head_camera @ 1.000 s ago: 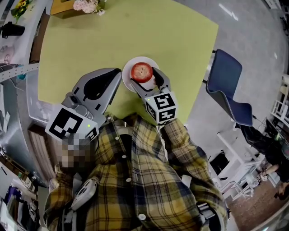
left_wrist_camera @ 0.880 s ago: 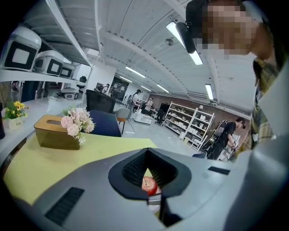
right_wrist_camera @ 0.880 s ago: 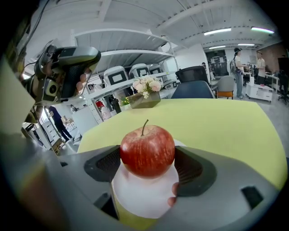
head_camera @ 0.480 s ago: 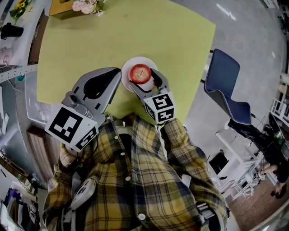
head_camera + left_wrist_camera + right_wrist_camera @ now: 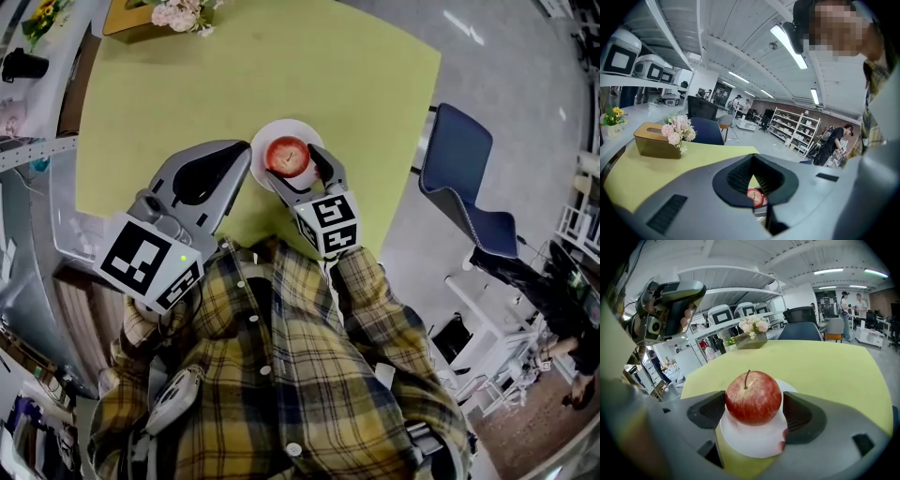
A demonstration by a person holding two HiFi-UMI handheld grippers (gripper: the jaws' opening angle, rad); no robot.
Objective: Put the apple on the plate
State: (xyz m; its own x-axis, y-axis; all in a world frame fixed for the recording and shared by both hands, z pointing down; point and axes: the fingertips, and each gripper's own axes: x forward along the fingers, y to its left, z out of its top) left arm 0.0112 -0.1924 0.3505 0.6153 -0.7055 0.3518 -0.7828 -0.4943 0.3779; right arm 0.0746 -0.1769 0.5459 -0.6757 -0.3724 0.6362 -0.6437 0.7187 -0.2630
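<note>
I see the red apple [image 5: 753, 397] sitting on the white plate [image 5: 750, 442] on the green bench [image 5: 825, 366], my right fingers [image 5: 802, 417] pressed against its sides, my left fingers [image 5: 735, 177] closed and empty.

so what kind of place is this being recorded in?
Probably a lab or workshop floor, not a home: white metal storage racks at the back, long strip lights on a bare ceiling, and white boxy machines lined up on a wall shelf.
</note>
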